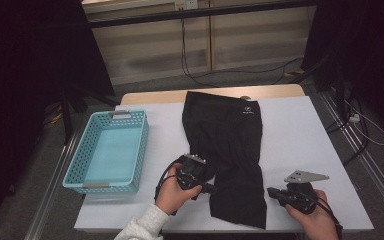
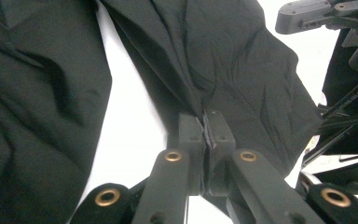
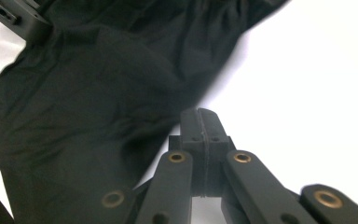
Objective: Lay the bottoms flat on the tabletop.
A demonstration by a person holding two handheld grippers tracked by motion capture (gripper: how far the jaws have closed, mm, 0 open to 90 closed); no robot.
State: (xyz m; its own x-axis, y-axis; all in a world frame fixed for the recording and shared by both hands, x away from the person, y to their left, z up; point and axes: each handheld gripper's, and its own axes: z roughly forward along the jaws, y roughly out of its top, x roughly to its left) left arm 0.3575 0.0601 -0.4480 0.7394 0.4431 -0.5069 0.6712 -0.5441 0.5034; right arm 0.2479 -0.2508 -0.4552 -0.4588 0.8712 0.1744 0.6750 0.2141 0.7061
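A pair of black shorts with a small white logo lies spread on the white table, its leg ends nearest me. My left gripper reaches in from the left and is shut on a fold of the black fabric, pinched between the pads. My right gripper lies low by the right edge of the shorts, pointing left. Its jaws are pressed together over the white table top with no cloth between them, just off the fabric's edge.
A light blue perforated basket stands on the left of the table with nothing in it. The table's right half is bare white. Cables run across the floor beyond the far edge. A hand and a grey sleeve come in from the bottom.
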